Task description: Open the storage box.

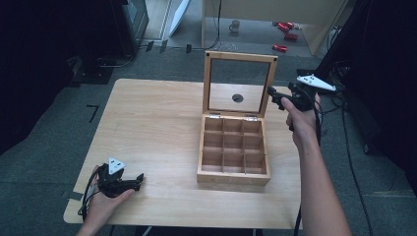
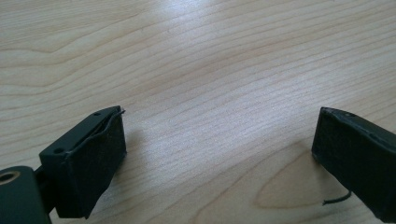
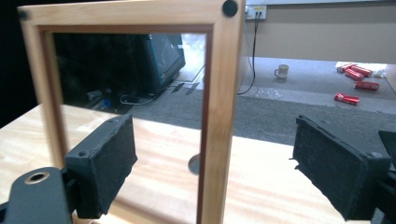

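Wooden box [image 1: 234, 157] with nine compartments sits on the table [image 1: 147, 123] in the high view, its glass-paned lid [image 1: 239, 83] standing upright. The right gripper [image 1: 275, 97] is held just beside the lid's right edge; the left gripper [image 1: 137, 181] lies low near the table's front left, well apart from the box.

From the left gripper view, its jaws gape wide over bare tabletop [image 2: 210, 70].

From the right gripper view, the parted jaws straddle the lid's side frame [image 3: 219, 116], not touching it.
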`<state>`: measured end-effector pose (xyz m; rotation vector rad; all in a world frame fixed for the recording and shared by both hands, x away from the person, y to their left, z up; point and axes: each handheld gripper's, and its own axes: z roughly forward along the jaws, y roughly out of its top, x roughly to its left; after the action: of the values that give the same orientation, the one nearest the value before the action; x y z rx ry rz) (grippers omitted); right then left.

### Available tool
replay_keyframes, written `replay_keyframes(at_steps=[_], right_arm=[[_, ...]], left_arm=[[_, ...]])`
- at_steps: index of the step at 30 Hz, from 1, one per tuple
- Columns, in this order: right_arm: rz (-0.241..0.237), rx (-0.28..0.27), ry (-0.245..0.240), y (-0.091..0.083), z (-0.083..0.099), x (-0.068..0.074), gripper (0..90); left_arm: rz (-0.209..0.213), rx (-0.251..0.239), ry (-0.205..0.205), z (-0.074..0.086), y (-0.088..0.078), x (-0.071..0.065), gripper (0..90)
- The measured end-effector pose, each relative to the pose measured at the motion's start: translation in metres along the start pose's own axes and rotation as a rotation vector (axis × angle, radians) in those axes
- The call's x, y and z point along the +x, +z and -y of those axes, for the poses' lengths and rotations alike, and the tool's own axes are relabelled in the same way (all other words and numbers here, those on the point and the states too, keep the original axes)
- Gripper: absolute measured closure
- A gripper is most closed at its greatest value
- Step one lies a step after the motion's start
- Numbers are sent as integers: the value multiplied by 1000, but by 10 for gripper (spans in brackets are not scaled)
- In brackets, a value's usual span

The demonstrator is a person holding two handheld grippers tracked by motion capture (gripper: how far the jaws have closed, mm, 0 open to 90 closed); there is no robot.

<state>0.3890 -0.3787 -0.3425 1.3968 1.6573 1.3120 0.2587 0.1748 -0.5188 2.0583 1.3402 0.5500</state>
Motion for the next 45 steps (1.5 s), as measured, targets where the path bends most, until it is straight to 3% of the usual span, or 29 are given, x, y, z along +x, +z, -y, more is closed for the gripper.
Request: replay_keyframes(at_steps=[5,9,16,23,27,29,30,45], right_arm=[[-4,49,-26,-21,24,4,68],[-33,70,1,-37,44,3,48],[-3,99,-20,-68,83,6,45],[17,123,-23,-86,110,5,40],[15,138,3,-96,131,1,40],[2,146,39,-101,142,-1,40],[6,157,42,-105,153,-2,40],[53,234,96,-138,210,-19,40]], left_arm=[[-3,1,-3,0,0,0,25],[-4,0,-3,0,0,0,25],[-4,1,-5,-1,1,0,24],[-5,0,-5,-1,1,0,24],[-5,1,-4,-1,1,0,24],[-6,1,-6,-1,1,0,24],[-6,1,-6,-1,1,0,24],[-10,1,-9,-1,1,0,24]])
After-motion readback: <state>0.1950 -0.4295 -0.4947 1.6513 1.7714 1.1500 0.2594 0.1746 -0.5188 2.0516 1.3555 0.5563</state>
